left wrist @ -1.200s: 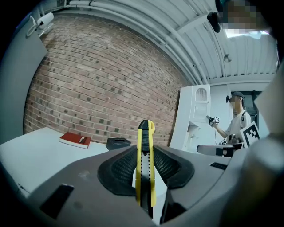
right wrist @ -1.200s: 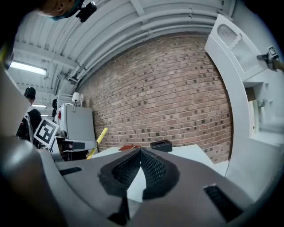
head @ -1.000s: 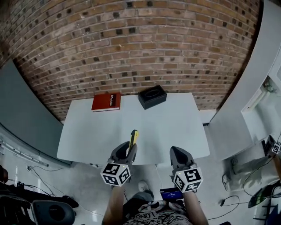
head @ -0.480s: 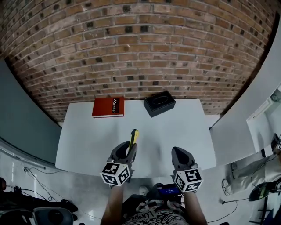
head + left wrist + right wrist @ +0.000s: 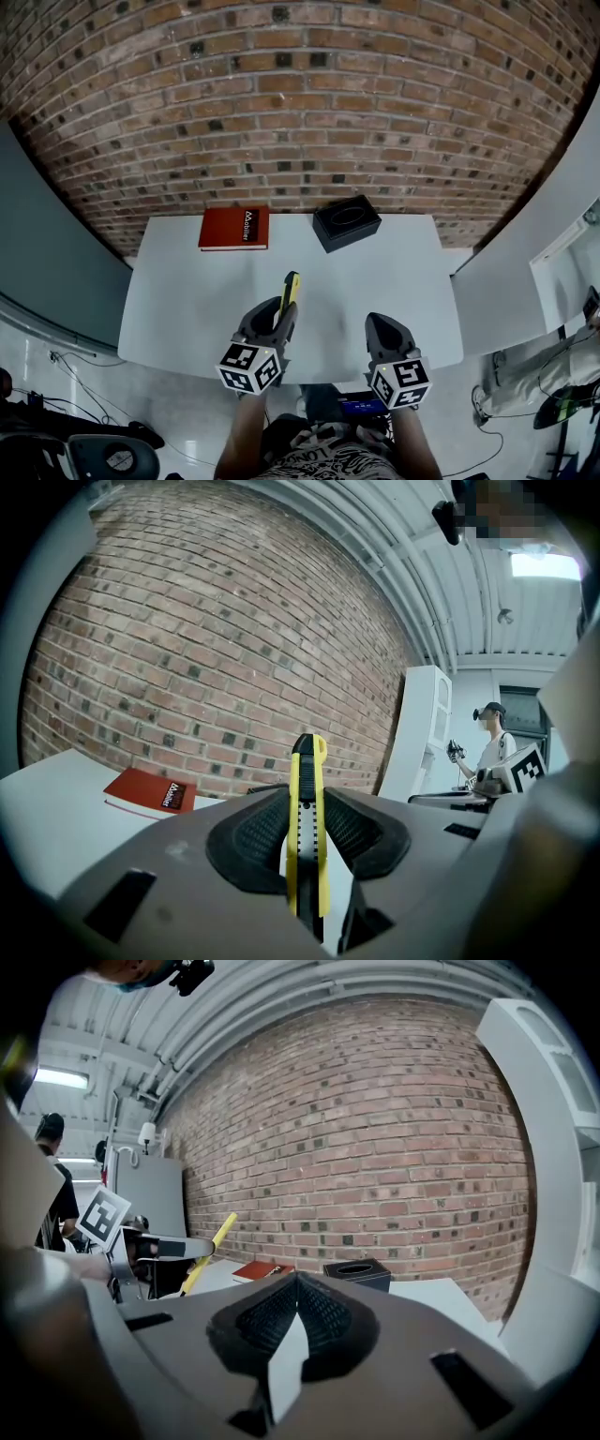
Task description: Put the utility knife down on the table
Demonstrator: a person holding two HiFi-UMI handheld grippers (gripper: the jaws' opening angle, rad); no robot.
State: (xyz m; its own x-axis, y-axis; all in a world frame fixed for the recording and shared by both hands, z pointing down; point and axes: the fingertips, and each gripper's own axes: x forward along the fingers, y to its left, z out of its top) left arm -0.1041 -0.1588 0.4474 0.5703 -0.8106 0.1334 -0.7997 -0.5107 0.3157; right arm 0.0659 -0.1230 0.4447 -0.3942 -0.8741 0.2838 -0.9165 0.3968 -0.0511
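A yellow and black utility knife [image 5: 290, 290] sticks forward out of my left gripper [image 5: 277, 323], which is shut on it above the near part of the white table [image 5: 187, 300]. In the left gripper view the knife [image 5: 307, 827] stands upright between the two black pads. My right gripper [image 5: 379, 327] hovers over the table's front edge to the right, shut with nothing in it; its pads meet in the right gripper view [image 5: 296, 1309]. From there the knife [image 5: 210, 1252] shows at the left, tilted up.
A red book [image 5: 234, 228] lies at the table's far left and a black box [image 5: 346, 222] at the far middle, both against the brick wall. A person stands beyond the table in the left gripper view [image 5: 488, 747].
The head view has shifted slightly, so the table sits a little lower and more centred. Both grippers keep their places and the knife stays gripped.
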